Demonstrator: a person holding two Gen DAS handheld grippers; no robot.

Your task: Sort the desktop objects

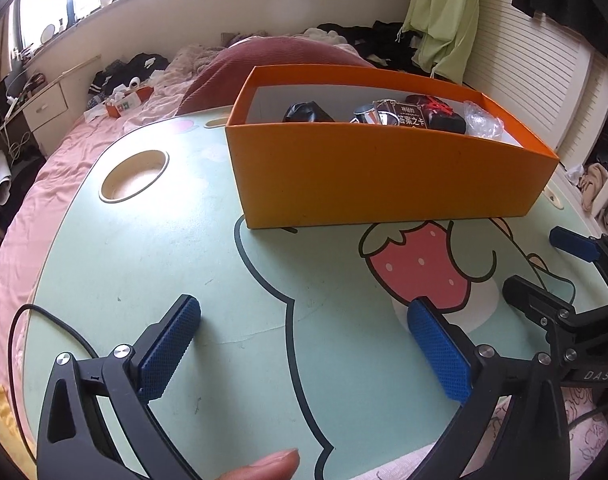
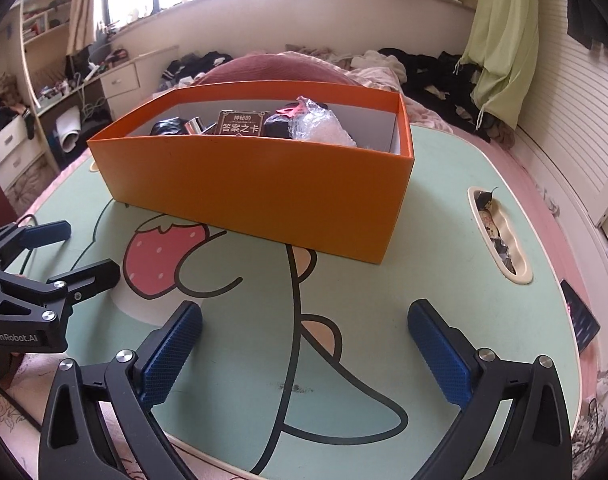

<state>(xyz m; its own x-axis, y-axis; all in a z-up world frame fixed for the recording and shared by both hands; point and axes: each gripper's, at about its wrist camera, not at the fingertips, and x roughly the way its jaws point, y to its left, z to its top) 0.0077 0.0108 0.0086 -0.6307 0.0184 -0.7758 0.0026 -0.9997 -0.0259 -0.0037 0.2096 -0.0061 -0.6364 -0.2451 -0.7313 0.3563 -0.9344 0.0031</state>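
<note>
An orange box [image 1: 384,176] stands on the mint lap table [image 1: 164,260] and also shows in the right wrist view [image 2: 256,196]. Inside lie a card box with Chinese text [image 2: 240,125], a black pouch [image 1: 306,113], a dark case [image 1: 444,117] and a clear plastic bag [image 2: 324,126]. My left gripper [image 1: 304,316] is open and empty, low over the table's near side, short of the box. My right gripper [image 2: 304,320] is open and empty, also near the front edge. Each gripper shows in the other's view, the right one [image 1: 544,264] and the left one [image 2: 84,248].
The table has a round cup hole [image 1: 134,176] at the left and an oval slot [image 2: 500,236] with small items at the right. It rests on a pink bed [image 1: 44,200] strewn with clothes. A dark phone-like tablet [image 2: 580,316] lies at the right edge.
</note>
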